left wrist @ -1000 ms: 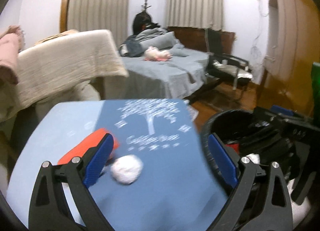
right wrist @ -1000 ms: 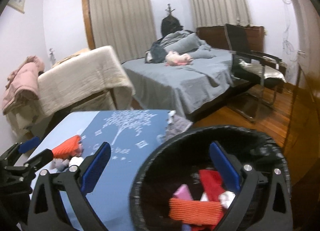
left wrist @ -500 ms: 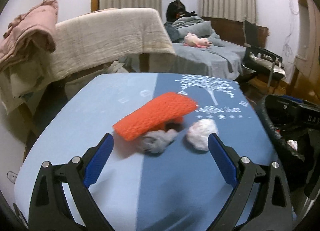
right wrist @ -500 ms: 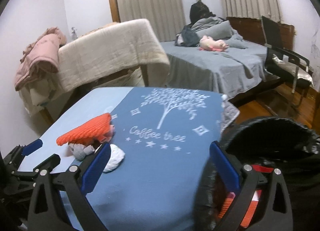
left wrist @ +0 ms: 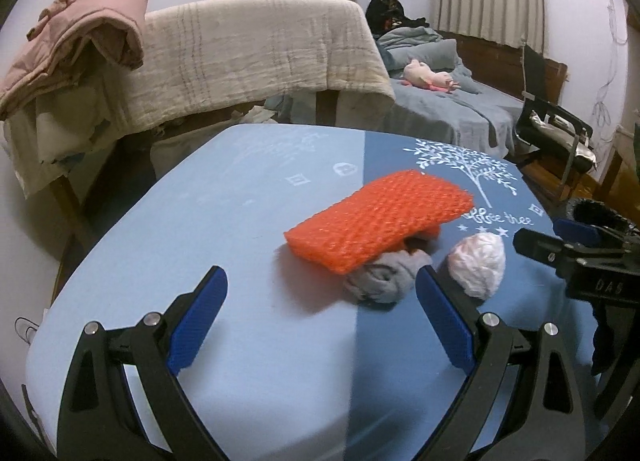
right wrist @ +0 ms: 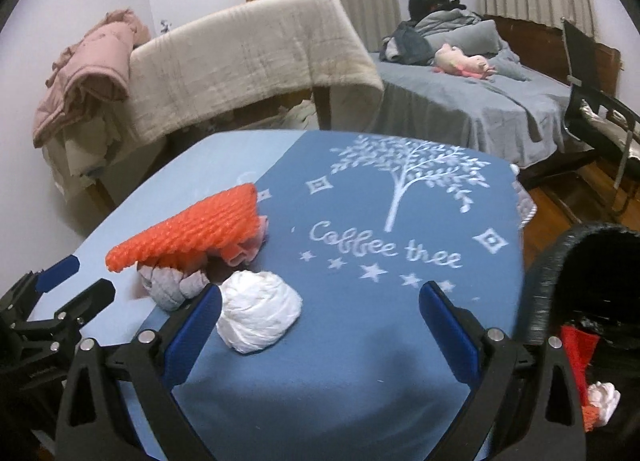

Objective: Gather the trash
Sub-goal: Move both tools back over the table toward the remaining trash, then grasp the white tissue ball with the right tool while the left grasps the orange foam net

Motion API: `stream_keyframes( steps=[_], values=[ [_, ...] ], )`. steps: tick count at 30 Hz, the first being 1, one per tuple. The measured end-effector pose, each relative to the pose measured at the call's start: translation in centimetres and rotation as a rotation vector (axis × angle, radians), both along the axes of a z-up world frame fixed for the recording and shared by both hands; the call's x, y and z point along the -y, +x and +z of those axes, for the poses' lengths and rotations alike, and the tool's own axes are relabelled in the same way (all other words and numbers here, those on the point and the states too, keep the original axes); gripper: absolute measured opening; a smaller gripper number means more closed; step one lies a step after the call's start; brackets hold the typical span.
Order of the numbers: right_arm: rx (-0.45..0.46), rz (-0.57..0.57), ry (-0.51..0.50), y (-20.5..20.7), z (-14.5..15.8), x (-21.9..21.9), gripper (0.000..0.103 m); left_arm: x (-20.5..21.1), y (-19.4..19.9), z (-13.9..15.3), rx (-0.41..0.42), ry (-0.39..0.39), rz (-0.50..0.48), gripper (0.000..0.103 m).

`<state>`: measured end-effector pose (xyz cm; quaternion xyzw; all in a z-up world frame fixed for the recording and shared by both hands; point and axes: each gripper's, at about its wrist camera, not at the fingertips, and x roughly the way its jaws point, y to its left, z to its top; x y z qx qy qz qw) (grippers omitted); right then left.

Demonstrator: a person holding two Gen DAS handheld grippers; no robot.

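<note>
Both grippers have swung away from the black bin (right wrist: 576, 285) over the last second and now face the pile of trash on the blue tablecloth (left wrist: 248, 221). The left gripper (left wrist: 322, 321) hangs low over the light-blue half of the cloth, its blue pads spread wide with nothing between them; the grey crumpled wad (left wrist: 384, 275) lies just ahead of its right pad. The right gripper (right wrist: 320, 329) is likewise spread wide and empty, and the white crumpled ball (right wrist: 260, 315) sits just beside its left pad, on the darker half of the cloth.

The orange foam mesh (left wrist: 380, 225) lies tilted across the pile, propped on the grey wad (right wrist: 172, 287) and a bit of pink material under its far end (hard to say what that pink scrap is). The white ball (left wrist: 478, 265) rests just beside the grey wad, apart from the mesh (right wrist: 192, 233).

The bin stands off the table's right edge; red and white scraps show inside it in the right wrist view. Behind the table are a beige-draped frame (right wrist: 256, 57) and a bed (right wrist: 472, 101) with grey covers.
</note>
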<state>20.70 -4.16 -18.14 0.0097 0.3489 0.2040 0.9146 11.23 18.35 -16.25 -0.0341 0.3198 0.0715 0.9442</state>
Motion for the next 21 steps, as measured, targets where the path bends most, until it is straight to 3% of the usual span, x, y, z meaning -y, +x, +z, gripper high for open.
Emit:
stream_keyframes(
  steps=[13,18,21],
  values=[
    [-0.053,0.084,-0.056,1.0,-1.7,-3.7,0.092,-1.0,0.7,-0.4,-0.014,-0.026,0.006,0.092],
    [-0.086,0.107,-0.064,1.4,-2.2,-4.0,0.075,-1.1,0.8,-0.5,-0.017,-0.032,0.007,0.092],
    [-0.105,0.145,-0.044,1.4,-2.4,-4.1,0.054,-1.1,0.8,-0.5,-0.018,-0.032,0.007,0.092]
  ],
)
